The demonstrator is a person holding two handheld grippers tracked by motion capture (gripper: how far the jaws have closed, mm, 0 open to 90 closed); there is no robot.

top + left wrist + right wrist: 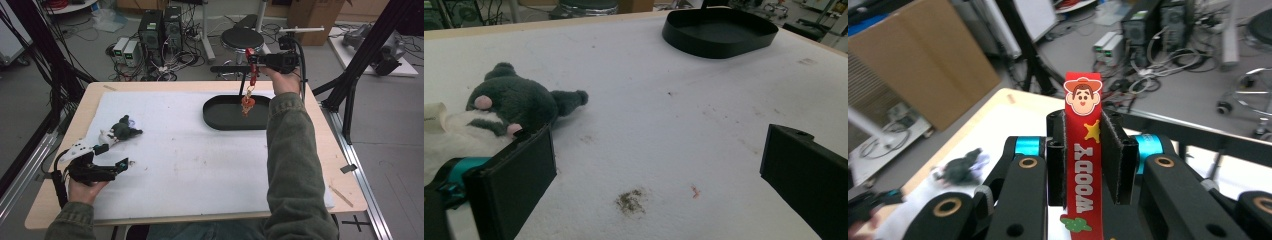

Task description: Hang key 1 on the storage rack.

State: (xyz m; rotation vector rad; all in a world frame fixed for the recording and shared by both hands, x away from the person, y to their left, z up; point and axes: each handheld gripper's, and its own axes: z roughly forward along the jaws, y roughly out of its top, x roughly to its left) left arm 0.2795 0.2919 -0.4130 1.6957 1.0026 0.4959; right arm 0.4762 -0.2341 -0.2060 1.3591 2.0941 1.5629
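Observation:
My right gripper (251,59) is held high over the black oval tray (215,116), shut on a red Woody strap (1083,165). In the high view the strap (253,75) hangs down with a small orange charm (247,104) dangling just above the tray. A dark grey and white plush toy (121,131) lies at the table's left. My left gripper (116,156) rests on the white mat just in front of it, open and empty. In the left gripper view the plush (514,107) lies beside the left jaw.
A white mat (200,160) covers most of the wooden table (50,205). The tray (719,32) sits at the far right of the mat. Computers, cables and a stool stand on the floor beyond the table's far edge.

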